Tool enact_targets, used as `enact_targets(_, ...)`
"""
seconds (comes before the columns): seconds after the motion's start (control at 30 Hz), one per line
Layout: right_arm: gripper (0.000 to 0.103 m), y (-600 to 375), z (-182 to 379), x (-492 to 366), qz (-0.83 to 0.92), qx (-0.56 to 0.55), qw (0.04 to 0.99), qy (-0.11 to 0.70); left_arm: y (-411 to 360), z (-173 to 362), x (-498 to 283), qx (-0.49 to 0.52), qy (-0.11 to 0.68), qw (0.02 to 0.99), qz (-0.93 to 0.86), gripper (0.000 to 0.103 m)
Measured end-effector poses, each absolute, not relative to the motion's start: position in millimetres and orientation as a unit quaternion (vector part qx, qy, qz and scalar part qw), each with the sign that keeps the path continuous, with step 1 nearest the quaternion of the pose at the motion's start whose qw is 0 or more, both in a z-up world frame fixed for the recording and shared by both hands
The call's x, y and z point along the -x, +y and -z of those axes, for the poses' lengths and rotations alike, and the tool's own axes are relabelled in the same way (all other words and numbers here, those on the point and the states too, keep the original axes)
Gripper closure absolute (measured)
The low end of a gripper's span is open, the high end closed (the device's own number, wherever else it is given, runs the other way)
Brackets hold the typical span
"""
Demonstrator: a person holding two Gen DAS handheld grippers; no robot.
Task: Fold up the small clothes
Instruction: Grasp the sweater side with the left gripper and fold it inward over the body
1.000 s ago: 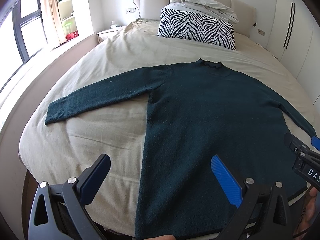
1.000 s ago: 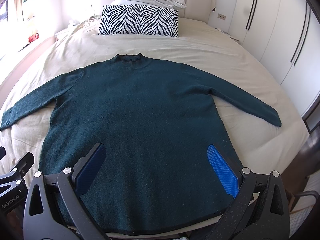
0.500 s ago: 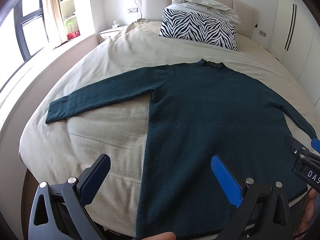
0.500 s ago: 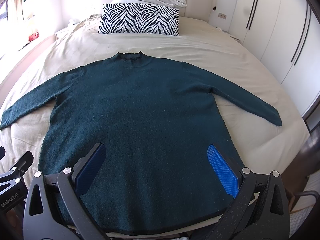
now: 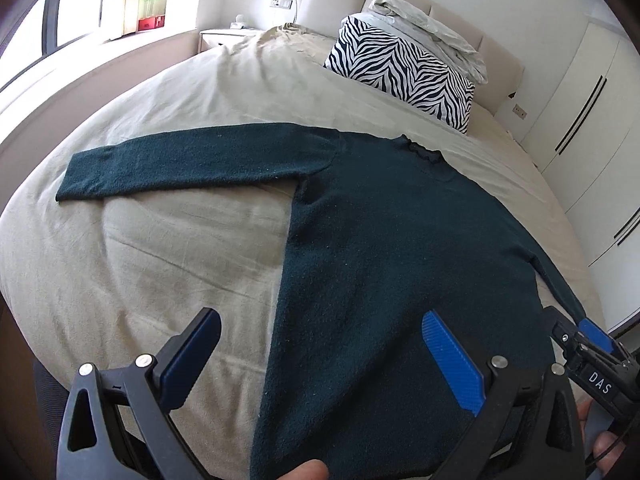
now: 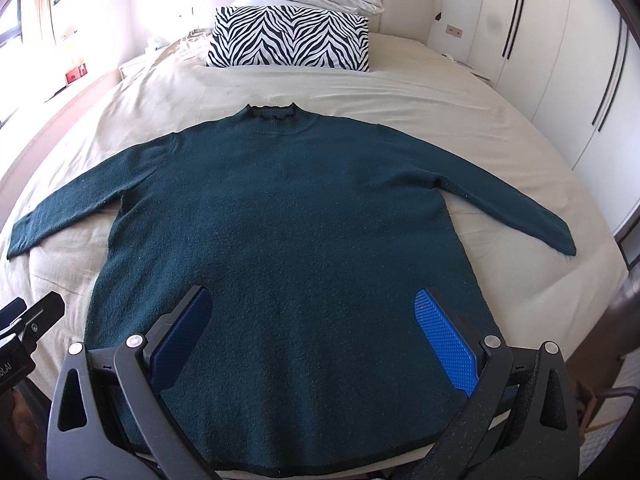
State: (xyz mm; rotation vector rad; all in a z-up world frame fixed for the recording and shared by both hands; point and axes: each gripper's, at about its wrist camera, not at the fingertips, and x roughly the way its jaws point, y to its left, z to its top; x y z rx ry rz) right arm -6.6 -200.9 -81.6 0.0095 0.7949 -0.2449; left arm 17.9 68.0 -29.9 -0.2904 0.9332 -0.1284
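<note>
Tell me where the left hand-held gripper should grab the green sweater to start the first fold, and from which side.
Take the sweater at the cuff of its left sleeve, coming in from the bed's left edge. That sleeve lies flat and stretched straight out on the bedcover, so its free end is probably the easiest part to pinch. The left hand-held gripper is open above the hem, holding nothing.

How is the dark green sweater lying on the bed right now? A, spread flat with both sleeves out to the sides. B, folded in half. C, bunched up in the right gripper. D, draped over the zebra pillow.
A: the sweater lies flat on the bed, a sleeve spread to each side.
</note>
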Motion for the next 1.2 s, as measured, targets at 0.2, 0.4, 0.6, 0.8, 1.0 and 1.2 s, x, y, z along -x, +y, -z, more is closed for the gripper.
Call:
enact_targets(0.2, 0.0, -197.4, 58.4, -1.3, 0.033, -0.056, 0.946, 0.318, 126.7, 35.6, -43.5, 0.226, 0.419, 0.878, 0.051, 0.0)
enact_targets(0.4, 0.0, -169.3, 39.5, -30.7, -0.004, -0.049, 0.953, 0.299, 171.5, 74.5, -52.4, 0.295, 0.454, 0.84, 0.038, 0.001)
enact_targets(0.6, 0.001, -148.9, 40.0, -56.4, -0.043, -0.069, 0.947, 0.312, 278.9, 85.2, -67.5, 0.445, 0.358, 0.821, -0.026, 0.001)
enact_targets(0.8, 0.027, -144.3, 70.5, -96.6, -0.071, -0.14, 0.919, 0.361, 344.0, 134.2, -88.3, 0.596, 0.312, 0.735, -0.085, 0.008)
enact_targets(1.0, 0.033, -146.5, 91.9, -112.2, -0.08, -0.171, 0.91, 0.37, 364.6, 137.1, -106.5, 0.652, 0.239, 0.712, -0.106, 0.009)
enact_targets(1.2, 0.033, -170.8, 103.9, -113.6, -0.074, -0.198, 0.903, 0.374, 385.6, 162.1, -130.6, 0.669, 0.245, 0.689, -0.133, 0.076)
